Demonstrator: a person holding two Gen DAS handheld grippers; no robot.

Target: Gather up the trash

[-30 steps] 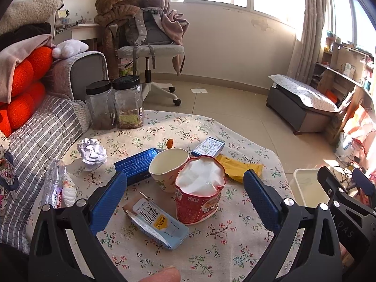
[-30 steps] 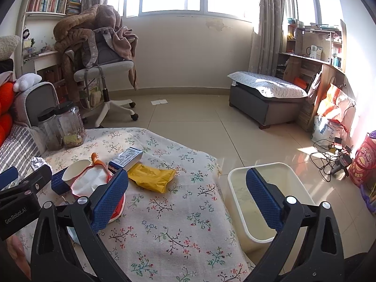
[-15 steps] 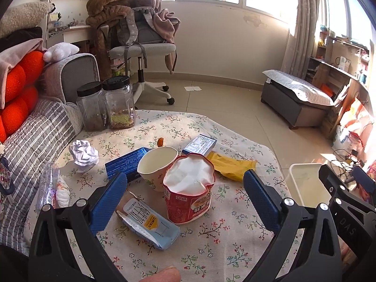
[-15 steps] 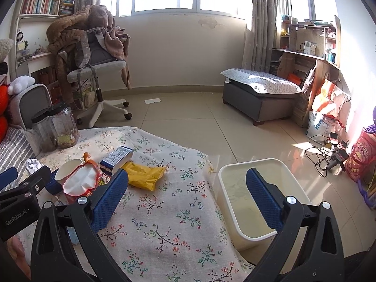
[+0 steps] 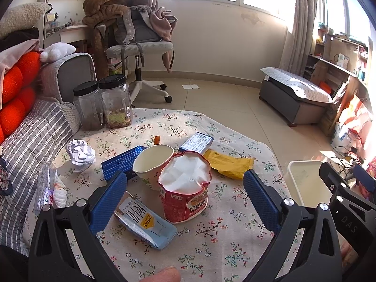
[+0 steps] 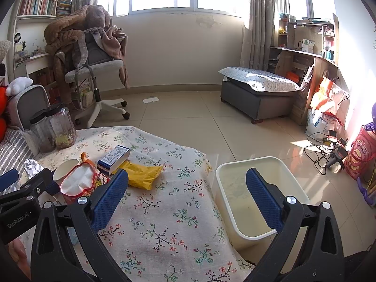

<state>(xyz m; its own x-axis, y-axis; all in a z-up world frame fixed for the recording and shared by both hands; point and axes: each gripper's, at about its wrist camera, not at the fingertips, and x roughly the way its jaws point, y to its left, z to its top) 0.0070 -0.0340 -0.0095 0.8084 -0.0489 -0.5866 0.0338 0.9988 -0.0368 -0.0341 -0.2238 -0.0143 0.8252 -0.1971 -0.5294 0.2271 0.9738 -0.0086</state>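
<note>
Trash lies on the floral tablecloth [image 5: 211, 242]: a red noodle cup [image 5: 185, 197], a paper cup [image 5: 152, 162], a blue box [image 5: 122, 162], a light blue pouch [image 5: 145, 223], a small white-blue box [image 5: 197, 142], a yellow wrapper [image 5: 228, 163], a crumpled paper ball [image 5: 80, 151] and a clear plastic wrapper [image 5: 47, 188]. My left gripper [image 5: 185, 195] is open, with the noodle cup between its fingers. My right gripper [image 6: 188, 197] is open and empty over the table's right edge, beside the white bin [image 6: 258, 197]. The yellow wrapper [image 6: 141, 174] lies ahead of it to the left.
Two black-lidded jars [image 5: 103, 103] stand at the table's far left. A striped sofa [image 5: 25, 136] borders the left side. An office chair [image 5: 138, 47] and a grey ottoman [image 5: 296, 96] stand on the tiled floor beyond. Cables [image 6: 324, 148] lie right of the bin.
Both grippers have pulled back and up a little; objects look slightly farther away. The right view has swung toward the bin. Both grippers stayed open.
</note>
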